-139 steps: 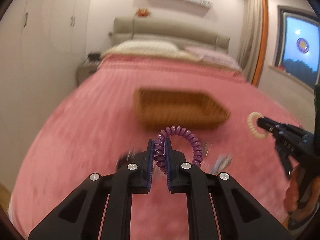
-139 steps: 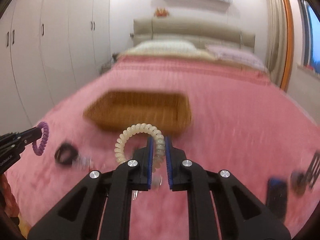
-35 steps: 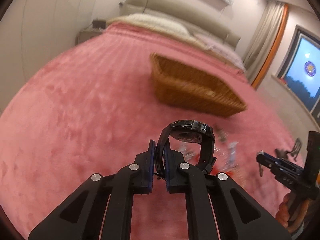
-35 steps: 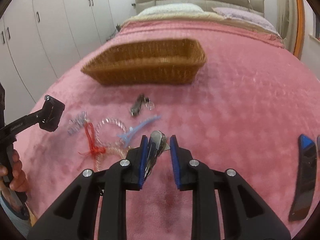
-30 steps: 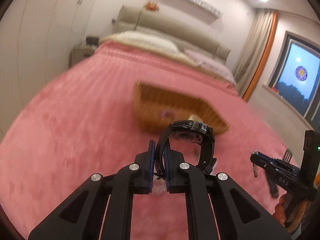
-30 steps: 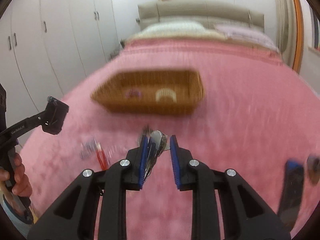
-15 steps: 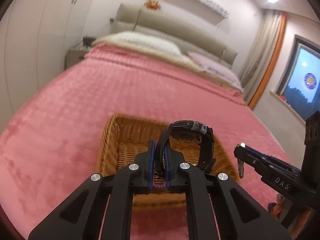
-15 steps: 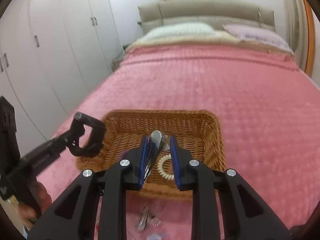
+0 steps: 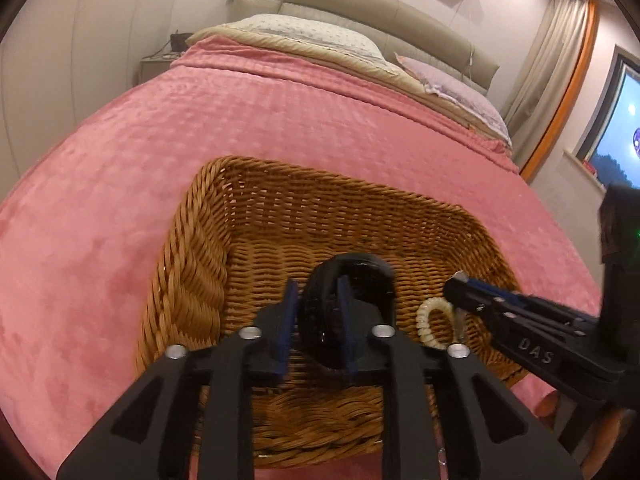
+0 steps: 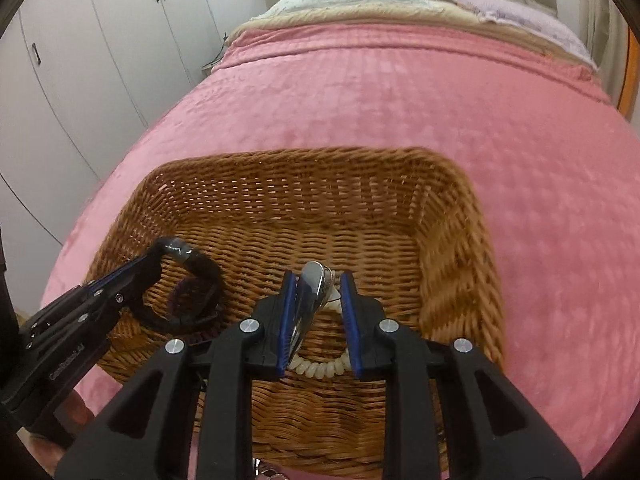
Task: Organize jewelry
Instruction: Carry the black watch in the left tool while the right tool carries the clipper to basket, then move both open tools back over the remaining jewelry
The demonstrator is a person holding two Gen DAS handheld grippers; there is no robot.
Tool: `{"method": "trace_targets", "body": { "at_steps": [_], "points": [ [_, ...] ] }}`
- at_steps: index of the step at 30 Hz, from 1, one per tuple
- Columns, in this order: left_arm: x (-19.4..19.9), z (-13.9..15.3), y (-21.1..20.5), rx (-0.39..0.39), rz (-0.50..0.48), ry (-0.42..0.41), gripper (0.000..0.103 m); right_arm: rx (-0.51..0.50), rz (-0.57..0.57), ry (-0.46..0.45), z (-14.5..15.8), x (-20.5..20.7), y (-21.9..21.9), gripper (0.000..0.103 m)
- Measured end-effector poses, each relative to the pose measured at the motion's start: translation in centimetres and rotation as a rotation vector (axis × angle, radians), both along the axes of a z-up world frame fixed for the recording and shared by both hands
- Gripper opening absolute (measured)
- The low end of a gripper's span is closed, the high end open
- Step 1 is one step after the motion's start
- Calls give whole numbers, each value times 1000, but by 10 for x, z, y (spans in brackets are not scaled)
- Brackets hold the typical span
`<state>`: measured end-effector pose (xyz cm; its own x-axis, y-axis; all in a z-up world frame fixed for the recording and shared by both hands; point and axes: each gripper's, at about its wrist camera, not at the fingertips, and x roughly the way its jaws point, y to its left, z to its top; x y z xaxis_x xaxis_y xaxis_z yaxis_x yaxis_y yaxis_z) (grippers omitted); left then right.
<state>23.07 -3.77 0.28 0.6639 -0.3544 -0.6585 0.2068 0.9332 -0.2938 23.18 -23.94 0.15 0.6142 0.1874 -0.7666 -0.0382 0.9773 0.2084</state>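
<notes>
Drop-off step. Left gripper (image 9: 316, 312), lower centre of frame, fingers parted around the watch (image 9: 352, 280) strap, seemingly letting go over the basket (image 9: 192, 264). Right gripper (image 10: 316, 308) fairly wide; silver clip (image 10: 312, 292) leans on its left finger. Cream coil (image 10: 316, 366) lies in basket. Next: open fully, withdraw both.

Purple coil (image 10: 180, 294) mostly behind watch (image 10: 192, 280)

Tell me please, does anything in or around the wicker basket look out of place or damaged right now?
Nothing stands out. The wicker basket sits level and intact on the pink bedspread, with a cream coil bracelet inside; both grippers hover over it.
</notes>
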Motion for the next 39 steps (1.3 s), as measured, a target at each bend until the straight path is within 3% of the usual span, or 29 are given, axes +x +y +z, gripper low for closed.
{"method": "trace_targets", "body": {
  "at_steps": [2,3,4,6,11,14,20,24,28,35,37,39],
  "points": [
    [-5,7,2,-3,-15,-24,33,-7,-5,-2,0,1,-1,24],
    [-12,13,4,-3,-23,-42,38,-7,-8,-11,3,-2,-2,30],
    [-17,18,5,-7,-30,-56,38,-9,-13,-20,6,-5,-4,43],
    [-35,33,10,-32,-57,-96,41,-3,-22,-56,16,-16,-7,55],
    [-87,70,28,-69,-84,-193,45,6,1,-126,45,-60,-4,55],
    [-123,91,42,-103,-93,-241,45,23,28,-189,68,-106,0,55],
    [-190,111,67,-134,-96,-299,45,28,57,-244,84,-182,10,55],
    [-219,97,78,-129,-92,-282,45,16,56,-223,65,-215,22,55],
    [-231,61,92,-125,-86,-205,45,50,63,-148,33,-232,30,52],
    [-224,4,104,-125,-88,-72,45,93,44,-33,-18,-242,32,48],
    [-219,-8,101,-116,-98,-40,45,97,47,-13,-27,-246,36,40],
    [-211,-18,98,-97,-109,-5,45,100,50,10,-35,-246,39,39]
  ]
}}
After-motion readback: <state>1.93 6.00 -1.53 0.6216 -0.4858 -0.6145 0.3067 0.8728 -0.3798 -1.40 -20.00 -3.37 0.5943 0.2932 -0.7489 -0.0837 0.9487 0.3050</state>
